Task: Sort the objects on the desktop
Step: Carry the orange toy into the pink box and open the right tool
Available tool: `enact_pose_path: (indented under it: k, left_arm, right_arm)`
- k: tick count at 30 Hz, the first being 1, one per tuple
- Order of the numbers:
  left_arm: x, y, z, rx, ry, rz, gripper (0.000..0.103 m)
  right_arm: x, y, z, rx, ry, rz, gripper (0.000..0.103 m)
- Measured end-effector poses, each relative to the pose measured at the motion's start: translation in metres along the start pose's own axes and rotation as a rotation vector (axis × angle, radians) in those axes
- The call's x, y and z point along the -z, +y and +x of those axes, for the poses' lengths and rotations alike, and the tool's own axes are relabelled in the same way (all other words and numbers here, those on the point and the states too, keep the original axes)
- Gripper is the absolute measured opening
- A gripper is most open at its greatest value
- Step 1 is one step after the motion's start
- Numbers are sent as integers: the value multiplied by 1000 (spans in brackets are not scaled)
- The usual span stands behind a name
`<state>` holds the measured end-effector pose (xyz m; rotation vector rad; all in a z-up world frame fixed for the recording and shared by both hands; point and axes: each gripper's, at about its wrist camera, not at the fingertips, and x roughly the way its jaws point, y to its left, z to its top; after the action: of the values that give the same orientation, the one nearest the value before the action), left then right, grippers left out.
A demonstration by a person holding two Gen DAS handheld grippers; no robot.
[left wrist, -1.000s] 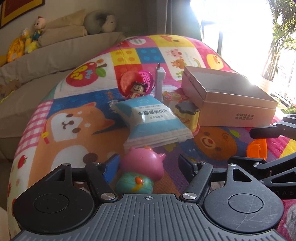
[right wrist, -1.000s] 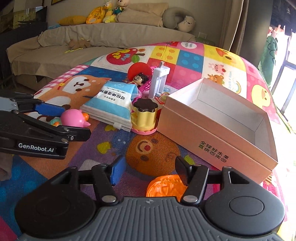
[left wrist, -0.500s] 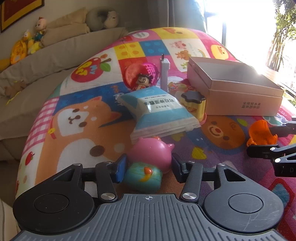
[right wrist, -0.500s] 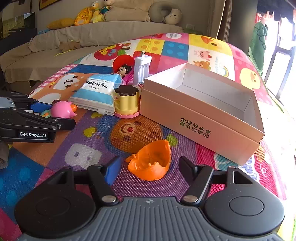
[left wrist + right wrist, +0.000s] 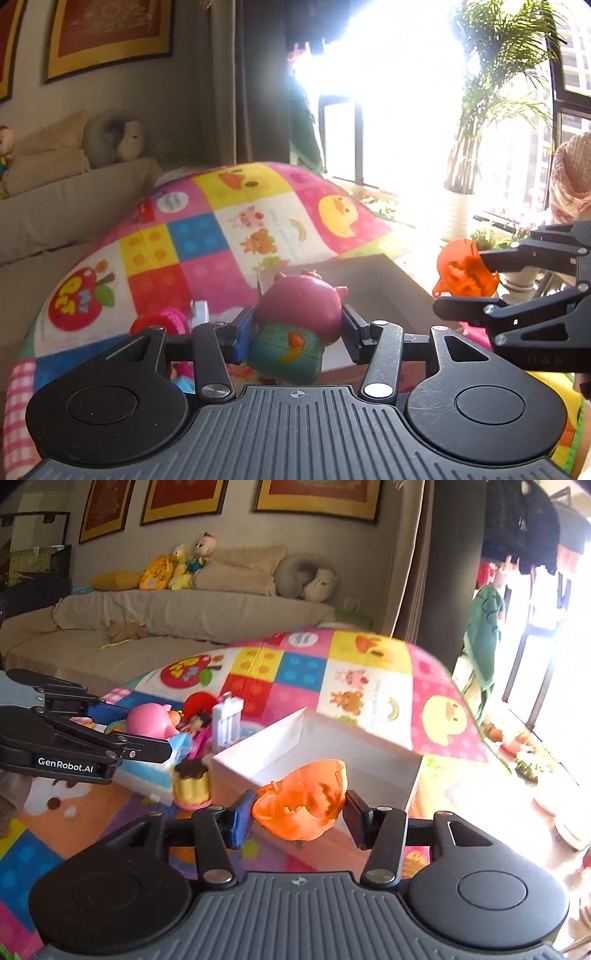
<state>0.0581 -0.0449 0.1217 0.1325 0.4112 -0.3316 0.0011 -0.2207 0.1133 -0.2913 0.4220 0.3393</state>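
Observation:
My left gripper [image 5: 295, 332] is shut on a pink pig toy [image 5: 301, 314] with a teal base, held up off the colourful play mat [image 5: 207, 243]. The right wrist view shows the same gripper [image 5: 147, 734] and pig toy [image 5: 153, 720] at the left. My right gripper [image 5: 299, 812] has an orange toy [image 5: 303, 801] between its pads, clear of the mat, and its jaws are closing on it. That toy hangs just in front of the open pale box [image 5: 369, 738]. In the left wrist view the right gripper [image 5: 461, 284] and orange toy [image 5: 461, 269] are at the right, beside the box [image 5: 369, 280].
Left of the box on the mat lie a blue snack packet [image 5: 147, 771], a yellow pudding-shaped toy [image 5: 192, 782], a white upright piece [image 5: 227, 716] and a small doll [image 5: 197, 716]. A sofa [image 5: 184, 609] with plush toys runs behind. A bright window and a plant [image 5: 498, 110] are at the right.
The left gripper shut on the pig toy and lifted it off the mat. The right gripper narrowed on the orange toy and lifted it too. Both moved up toward the box.

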Motion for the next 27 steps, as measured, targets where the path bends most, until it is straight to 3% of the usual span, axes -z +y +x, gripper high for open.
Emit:
enact_pose_path:
  k: [2, 4, 8, 10, 13, 17, 23, 27]
  left_arm:
    - [-26, -4, 29, -9, -9, 0, 55]
    - [-41, -2, 45, -11, -9, -9, 68]
    - [-22, 21, 33, -63, -16, -55, 86]
    - [4, 32, 22, -134, 9, -54, 88]
    - [47, 35, 8, -230, 54, 27, 93]
    - [90, 31, -3, -235, 135, 77, 96]
    - [110, 53, 10, -378, 185, 72, 98]
    - [120, 78, 7, -558, 198, 52, 98]
  right_arm:
    - [-11, -9, 18, 50, -6, -10, 51]
    - [-17, -18, 44, 98, 12, -10, 52]
    - [-12, -33, 73, 150, 64, 53, 54]
    - [-2, -35, 71, 127, 59, 74, 55]
    - [9, -25, 63, 103, 52, 65, 56]
    - [13, 1, 49, -2, 41, 54, 56]
    - [13, 59, 55, -131, 54, -17, 55]
    - [14, 87, 67, -168, 79, -39, 52]
